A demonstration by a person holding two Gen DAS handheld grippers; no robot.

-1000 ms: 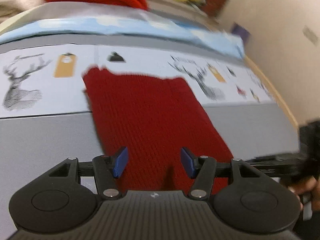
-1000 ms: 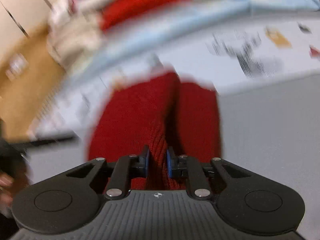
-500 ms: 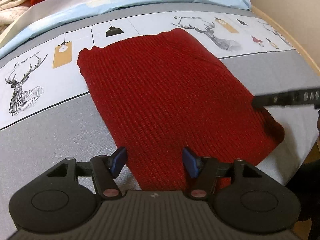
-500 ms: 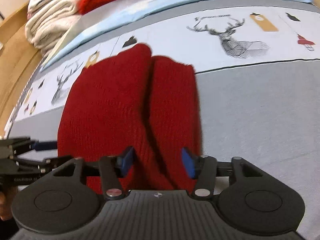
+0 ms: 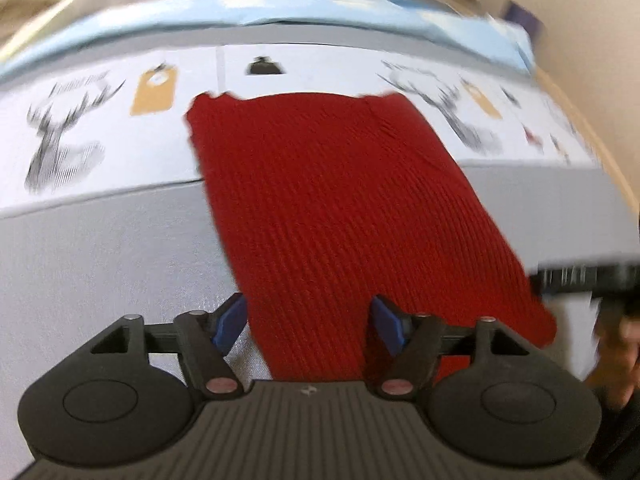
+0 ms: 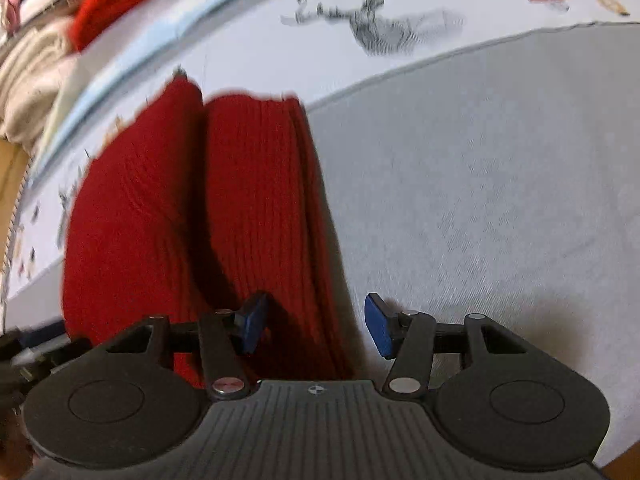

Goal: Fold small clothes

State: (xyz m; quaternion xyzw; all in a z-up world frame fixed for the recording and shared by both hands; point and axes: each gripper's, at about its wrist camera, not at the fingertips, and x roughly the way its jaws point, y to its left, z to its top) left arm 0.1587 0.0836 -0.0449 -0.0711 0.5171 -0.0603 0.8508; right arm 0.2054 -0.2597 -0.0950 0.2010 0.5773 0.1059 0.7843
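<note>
We counted one red knitted garment (image 5: 344, 216) lying on the bed (image 5: 100, 264), and two tools: the left tool (image 5: 308, 322) and the right tool (image 6: 316, 322), each with two blue pads. On the bedcover's white band we made out two deer prints in the left view, (image 5: 60, 148) and (image 5: 444, 108), and two tan tag prints, (image 5: 154, 92) and (image 5: 482, 100); motion blur made the smaller prints uncountable.

A dark red rib-knit garment (image 5: 344, 208) lies flat on the grey and white printed bedcover (image 5: 100, 264), folded into a long strip; seen from the right wrist, one side is doubled over, leaving a lengthwise crease (image 6: 204, 200)
</note>
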